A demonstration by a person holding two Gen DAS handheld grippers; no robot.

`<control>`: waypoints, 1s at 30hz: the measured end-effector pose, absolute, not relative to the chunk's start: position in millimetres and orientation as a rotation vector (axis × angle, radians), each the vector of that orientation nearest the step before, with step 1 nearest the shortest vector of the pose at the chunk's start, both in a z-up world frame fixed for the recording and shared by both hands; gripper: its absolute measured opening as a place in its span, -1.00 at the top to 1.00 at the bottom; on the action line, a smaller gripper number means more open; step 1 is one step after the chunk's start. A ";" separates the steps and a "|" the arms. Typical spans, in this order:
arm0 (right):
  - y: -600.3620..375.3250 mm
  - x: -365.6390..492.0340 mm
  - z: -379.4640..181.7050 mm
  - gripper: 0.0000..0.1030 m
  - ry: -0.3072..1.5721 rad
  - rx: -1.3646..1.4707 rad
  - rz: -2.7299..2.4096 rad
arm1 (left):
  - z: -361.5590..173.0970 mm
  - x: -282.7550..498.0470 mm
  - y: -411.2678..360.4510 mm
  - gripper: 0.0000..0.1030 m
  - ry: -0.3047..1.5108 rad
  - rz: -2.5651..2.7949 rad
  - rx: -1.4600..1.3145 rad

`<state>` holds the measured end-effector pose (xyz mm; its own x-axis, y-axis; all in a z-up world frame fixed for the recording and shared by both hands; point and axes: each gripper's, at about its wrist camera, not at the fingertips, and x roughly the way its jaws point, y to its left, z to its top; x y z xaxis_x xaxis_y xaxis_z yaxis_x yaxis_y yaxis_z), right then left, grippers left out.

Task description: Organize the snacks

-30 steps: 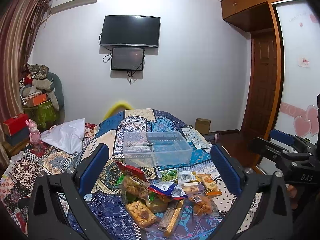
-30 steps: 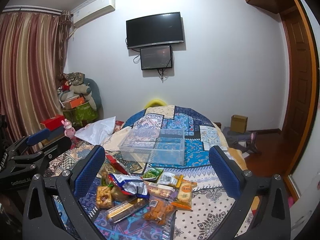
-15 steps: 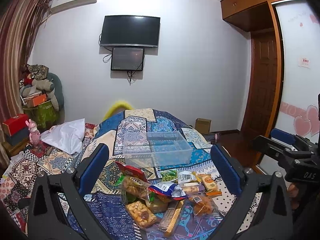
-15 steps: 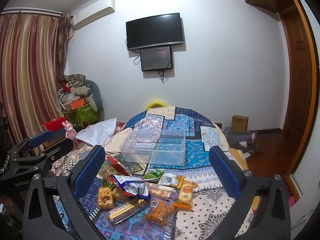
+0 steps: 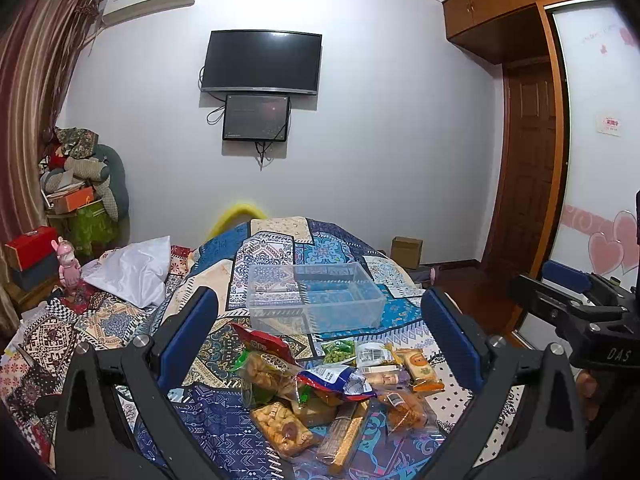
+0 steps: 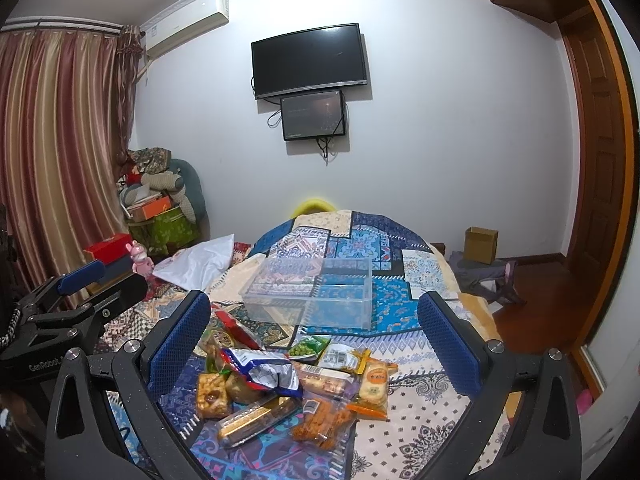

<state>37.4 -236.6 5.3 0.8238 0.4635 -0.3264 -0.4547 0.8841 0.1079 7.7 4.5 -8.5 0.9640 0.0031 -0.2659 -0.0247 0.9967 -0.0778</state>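
Observation:
A pile of snack packets lies on the patterned bedspread, also in the right wrist view. Behind it stands an empty clear plastic box, which also shows in the right wrist view. My left gripper is wide open and empty, above and in front of the pile. My right gripper is also wide open and empty, held beside it over the same pile. Each gripper shows at the edge of the other's view: the right one, the left one.
A white pillow lies left of the box. Clutter, a red box and a pink toy stand at the left. A cardboard box sits on the wooden floor to the right. A TV hangs on the far wall.
The right gripper has drifted slightly to the right and back. The left gripper, box and snacks have not visibly moved.

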 end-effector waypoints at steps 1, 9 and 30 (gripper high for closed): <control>-236.4 37.2 5.3 -1.00 0.353 0.026 0.488 | -8.5 7.8 4.6 -0.99 0.268 0.015 -0.080; -235.8 37.5 4.8 -1.00 0.351 0.028 0.486 | -8.2 8.7 5.1 -0.99 0.267 0.012 -0.082; -244.4 71.2 -26.3 -1.00 0.465 0.041 0.478 | -57.0 52.0 16.8 -0.99 0.451 -0.010 -0.112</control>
